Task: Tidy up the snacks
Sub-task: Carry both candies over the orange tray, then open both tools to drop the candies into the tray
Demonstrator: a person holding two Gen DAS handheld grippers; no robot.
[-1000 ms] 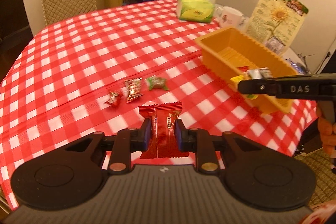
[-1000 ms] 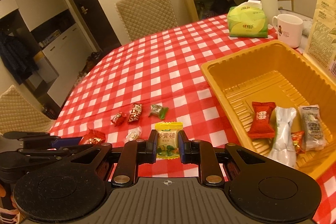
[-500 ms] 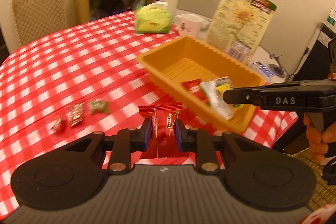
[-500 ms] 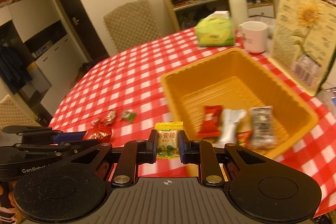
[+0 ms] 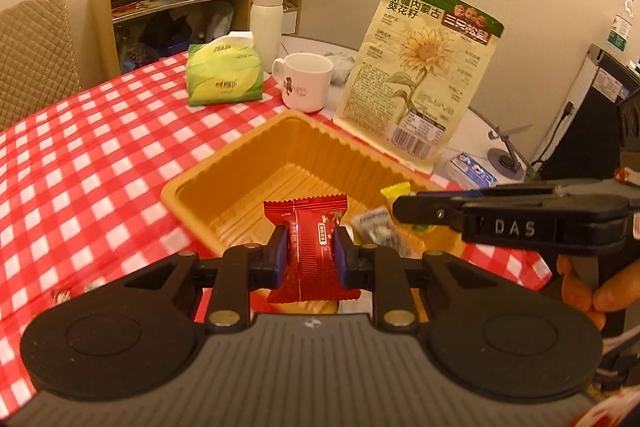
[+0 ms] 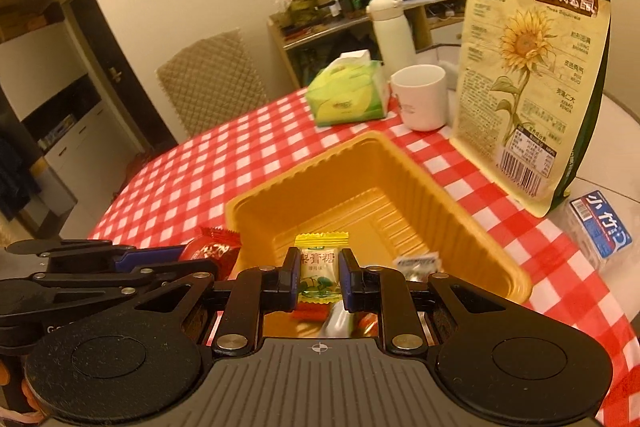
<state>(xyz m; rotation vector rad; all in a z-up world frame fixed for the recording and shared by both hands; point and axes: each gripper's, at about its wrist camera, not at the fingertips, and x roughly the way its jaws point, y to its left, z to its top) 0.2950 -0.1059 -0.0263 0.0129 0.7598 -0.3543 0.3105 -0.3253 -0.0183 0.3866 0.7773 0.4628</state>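
Two candies are on their way into the orange tray (image 5: 224, 169). The left tool (image 5: 307, 251) is squeezed shut on a red candy (image 5: 310, 247) and holds it up in the air, right at the near edge of the tray. The right tool (image 6: 320, 277) is squeezed shut on a yellow candy (image 6: 319, 267) and holds it over the near part of the tray.

The tray sits on the worktop (image 5: 80, 155), which has a red and white checked cloth. Some snacks already lie in the near end of the tray, like a silver packet (image 5: 378, 227). The far end of the tray looks bare. Behind the tray stand a big sunflower seed bag (image 5: 424, 67), a white mug (image 5: 306, 81) and a green tissue pack (image 5: 224, 75).

I think the step now is dropping the candies in. Next, each tool should be well over the tray and then open, so its candy falls inside. The red candy is close to the rim, so the left tool may need to go a bit more forward first. The two tools are near each other, so they should take care not to bump.
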